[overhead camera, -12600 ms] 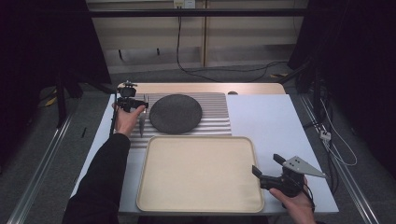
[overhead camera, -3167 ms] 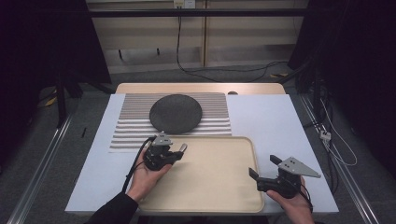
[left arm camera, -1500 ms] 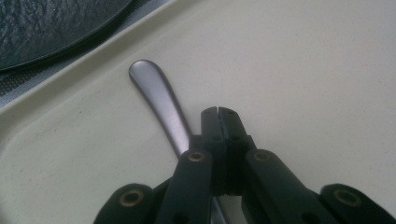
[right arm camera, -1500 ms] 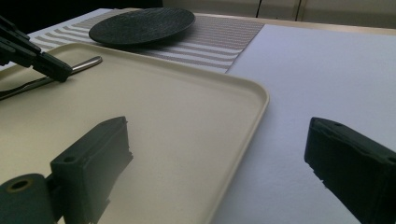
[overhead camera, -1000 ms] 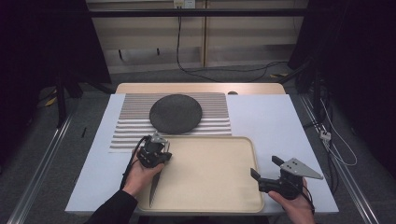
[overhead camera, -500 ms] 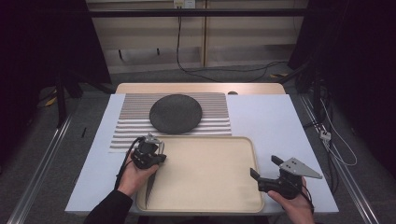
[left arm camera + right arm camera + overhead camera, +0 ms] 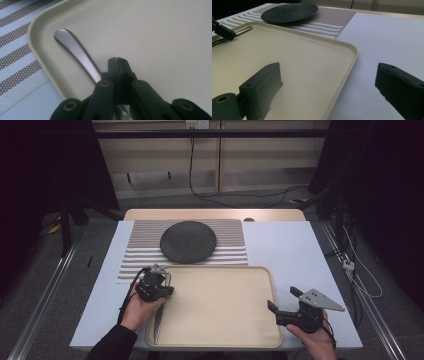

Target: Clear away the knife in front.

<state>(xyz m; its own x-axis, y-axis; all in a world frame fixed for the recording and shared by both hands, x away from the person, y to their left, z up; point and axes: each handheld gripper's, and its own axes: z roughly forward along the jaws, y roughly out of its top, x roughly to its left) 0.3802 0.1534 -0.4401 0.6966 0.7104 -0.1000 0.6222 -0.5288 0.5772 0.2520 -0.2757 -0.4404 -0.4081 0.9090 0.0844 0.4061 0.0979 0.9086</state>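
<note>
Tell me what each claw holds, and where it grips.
Left claw is shut on the metal utensil, gripping partway along its handle over the tray. Right claw is open, holding nothing.
</note>
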